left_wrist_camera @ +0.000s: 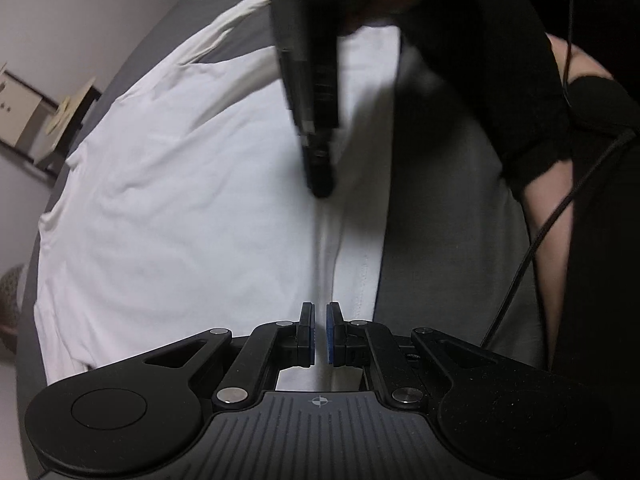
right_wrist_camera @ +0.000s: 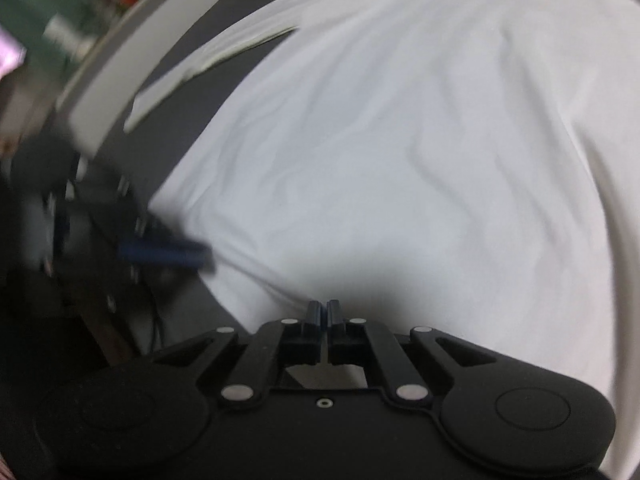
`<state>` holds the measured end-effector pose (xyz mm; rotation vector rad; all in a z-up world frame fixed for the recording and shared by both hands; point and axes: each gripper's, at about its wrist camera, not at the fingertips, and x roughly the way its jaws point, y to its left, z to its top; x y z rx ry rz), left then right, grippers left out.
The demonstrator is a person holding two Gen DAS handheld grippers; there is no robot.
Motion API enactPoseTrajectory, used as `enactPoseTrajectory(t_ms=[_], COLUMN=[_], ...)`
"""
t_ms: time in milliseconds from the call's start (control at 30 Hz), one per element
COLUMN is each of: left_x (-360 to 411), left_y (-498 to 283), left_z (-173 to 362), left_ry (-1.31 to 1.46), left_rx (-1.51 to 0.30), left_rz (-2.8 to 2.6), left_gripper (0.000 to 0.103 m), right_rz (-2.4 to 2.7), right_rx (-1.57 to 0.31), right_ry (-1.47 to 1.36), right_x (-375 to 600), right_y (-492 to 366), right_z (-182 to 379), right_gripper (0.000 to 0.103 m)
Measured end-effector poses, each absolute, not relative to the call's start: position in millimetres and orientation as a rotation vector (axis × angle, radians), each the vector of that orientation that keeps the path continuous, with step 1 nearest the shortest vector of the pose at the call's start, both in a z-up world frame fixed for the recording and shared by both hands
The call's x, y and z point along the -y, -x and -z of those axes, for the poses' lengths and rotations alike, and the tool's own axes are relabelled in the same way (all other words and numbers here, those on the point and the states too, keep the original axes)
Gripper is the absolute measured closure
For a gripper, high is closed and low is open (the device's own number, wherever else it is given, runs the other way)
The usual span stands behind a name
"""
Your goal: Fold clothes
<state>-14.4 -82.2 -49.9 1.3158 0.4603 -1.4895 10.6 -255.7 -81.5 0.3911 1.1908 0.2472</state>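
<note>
A white shirt [left_wrist_camera: 192,184] lies spread over a grey bed [left_wrist_camera: 448,216], one sleeve [left_wrist_camera: 224,32] reaching toward the far edge. The left gripper [left_wrist_camera: 320,330] sits low over the cloth near the shirt's side seam, its blue-padded fingers [left_wrist_camera: 331,332] drawn almost together with only a thin slit between them; a raised ridge of fabric runs up to that slit, though I cannot tell for certain that it is pinched. The right gripper [right_wrist_camera: 323,314] has its fingers pressed close at the cloth's edge, seemingly nipping the white fabric. A person's bare forearm [left_wrist_camera: 548,208] shows beside a black sleeve [left_wrist_camera: 520,80].
</note>
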Motion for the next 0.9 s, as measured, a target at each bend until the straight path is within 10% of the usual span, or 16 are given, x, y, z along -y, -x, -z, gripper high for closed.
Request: enactPoseTrajectory(t_ms=[500,667,900], left_x=[89,91,97], left_y=[24,28,29], left_z=[79,82,82], left_ry=[-1.504,-1.542,-1.556], left_rx=[-0.409,-0.397,-0.449], left_rz=[1.466,1.450,1.423], left_gripper=[0.098,0.094,0.093], right_rz=[-0.268,-0.361,-0.422], right_rx=[-1.159,-1.038,-0.946], right_ry=[-0.374,-0.081,0.399], right_x=[246,212,135], right_y=[0,27,53], right_z=[82,54,54], right_gripper=[0.097,0.070,0.072])
